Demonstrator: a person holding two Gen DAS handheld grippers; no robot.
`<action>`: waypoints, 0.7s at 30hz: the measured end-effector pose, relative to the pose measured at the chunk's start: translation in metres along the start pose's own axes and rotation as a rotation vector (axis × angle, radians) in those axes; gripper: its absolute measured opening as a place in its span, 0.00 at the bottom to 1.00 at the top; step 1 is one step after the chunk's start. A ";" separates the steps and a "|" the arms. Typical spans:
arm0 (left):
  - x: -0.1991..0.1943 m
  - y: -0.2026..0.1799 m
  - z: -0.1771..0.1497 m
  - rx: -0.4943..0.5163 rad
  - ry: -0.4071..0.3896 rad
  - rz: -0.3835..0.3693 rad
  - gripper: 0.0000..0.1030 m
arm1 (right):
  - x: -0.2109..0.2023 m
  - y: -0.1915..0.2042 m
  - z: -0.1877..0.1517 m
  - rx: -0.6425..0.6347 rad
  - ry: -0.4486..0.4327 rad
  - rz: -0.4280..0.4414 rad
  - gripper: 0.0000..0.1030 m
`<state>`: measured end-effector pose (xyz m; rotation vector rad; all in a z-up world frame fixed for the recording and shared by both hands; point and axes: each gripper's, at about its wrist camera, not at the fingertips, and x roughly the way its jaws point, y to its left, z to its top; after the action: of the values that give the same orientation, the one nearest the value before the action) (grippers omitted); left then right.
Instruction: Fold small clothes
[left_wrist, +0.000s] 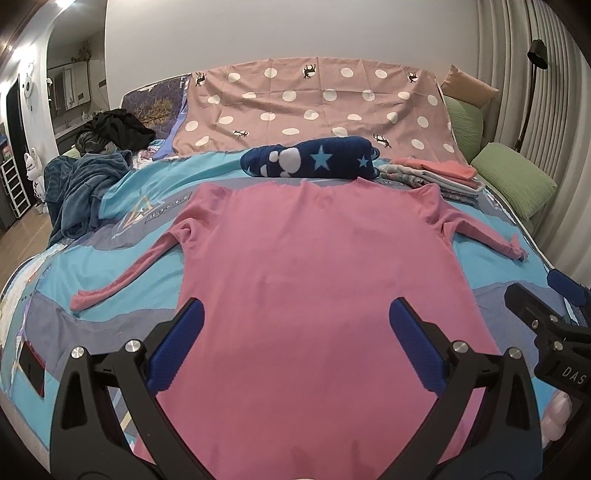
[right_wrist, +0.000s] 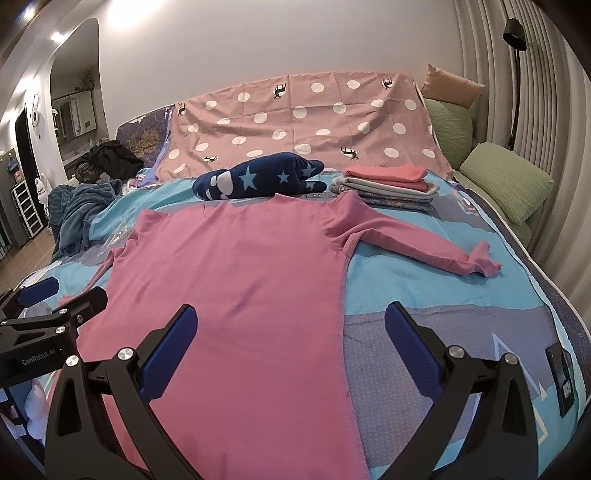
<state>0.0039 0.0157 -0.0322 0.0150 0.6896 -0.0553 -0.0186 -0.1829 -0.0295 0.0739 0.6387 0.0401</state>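
Bedroom setup, big bed (left_wrist: 110, 206) with a blue patterned cover. Left to right: rumpled blue blanket (left_wrist: 81, 184) at the far left edge, pink long-sleeve shirt (left_wrist: 314, 277) spread flat mid-bed with both sleeves out to the sides, navy star-print item (left_wrist: 314, 158) just past the collar, stack of folded clothes (right_wrist: 388, 182) further right, green pillows (right_wrist: 506, 177) at the far side.

Looks like the very start of the fold: laid out, nothing turned over yet. Next up, probably pinching a sleeve or side edge and bringing it across the body, so a grip on fabric only, not the cover underneath.

Left gripper (left_wrist: 295, 332) hovering low over the hem end, jaws spread wide, holding nothing. Right gripper (right_wrist: 291, 332) alongside, straddling the shirt's right edge, equally wide and empty.
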 end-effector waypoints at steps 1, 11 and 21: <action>0.000 0.000 0.000 0.000 0.001 0.000 0.98 | 0.000 0.000 0.000 0.002 0.000 -0.001 0.99; 0.000 0.001 -0.003 -0.002 0.004 -0.004 0.98 | 0.001 -0.001 0.000 0.007 0.000 -0.001 0.99; 0.003 0.003 -0.005 -0.007 0.017 -0.012 0.98 | 0.003 0.000 -0.001 0.008 0.008 0.004 0.99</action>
<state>0.0031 0.0188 -0.0375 0.0047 0.7071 -0.0642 -0.0170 -0.1823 -0.0316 0.0824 0.6472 0.0420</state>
